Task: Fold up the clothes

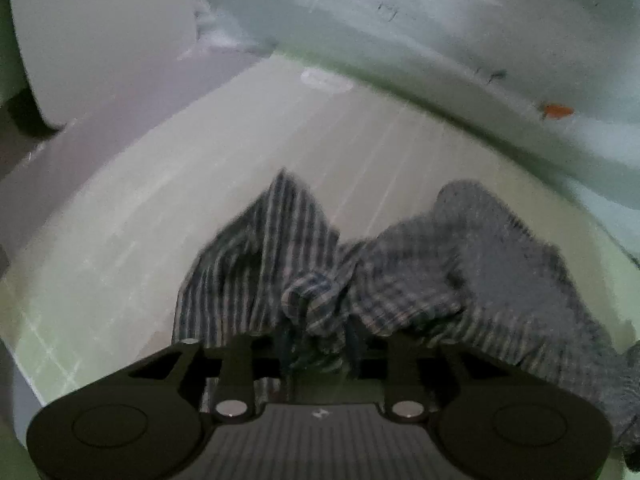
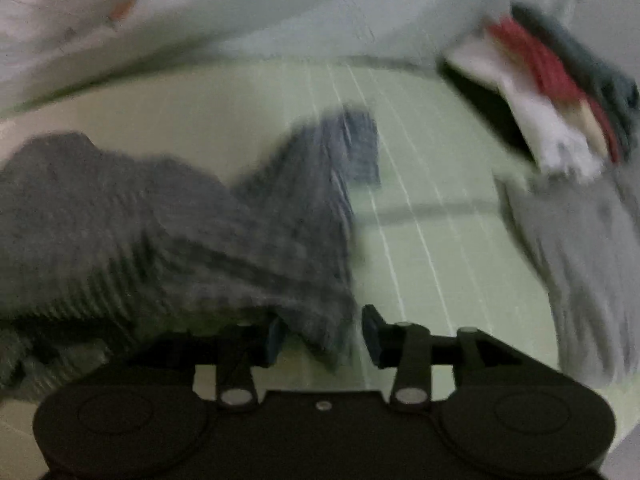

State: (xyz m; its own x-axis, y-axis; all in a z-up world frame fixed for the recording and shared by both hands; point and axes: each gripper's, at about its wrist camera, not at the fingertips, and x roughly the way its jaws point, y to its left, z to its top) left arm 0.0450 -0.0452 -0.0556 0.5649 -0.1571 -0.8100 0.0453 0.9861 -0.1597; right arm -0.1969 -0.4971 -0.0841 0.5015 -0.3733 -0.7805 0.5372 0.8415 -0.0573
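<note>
A blue-grey striped garment (image 1: pixel 400 272) lies crumpled on a pale green table (image 1: pixel 140 220). My left gripper (image 1: pixel 320 344) is shut on a bunched fold of it; the cloth hides the fingertips. In the right wrist view the same garment (image 2: pixel 160 232) spreads across the left, blurred. My right gripper (image 2: pixel 320 336) has its jaws apart, with a hanging edge of the garment between them; the right fingertip (image 2: pixel 372 332) shows bare, and the left one is partly hidden by the cloth.
A pile of clothes, red, white and dark (image 2: pixel 560 92), sits at the back right of the table, with a grey cloth (image 2: pixel 580 248) below it. A pale wall (image 1: pixel 400 20) runs behind the table. The table's left edge (image 1: pixel 80 184) drops off to the floor.
</note>
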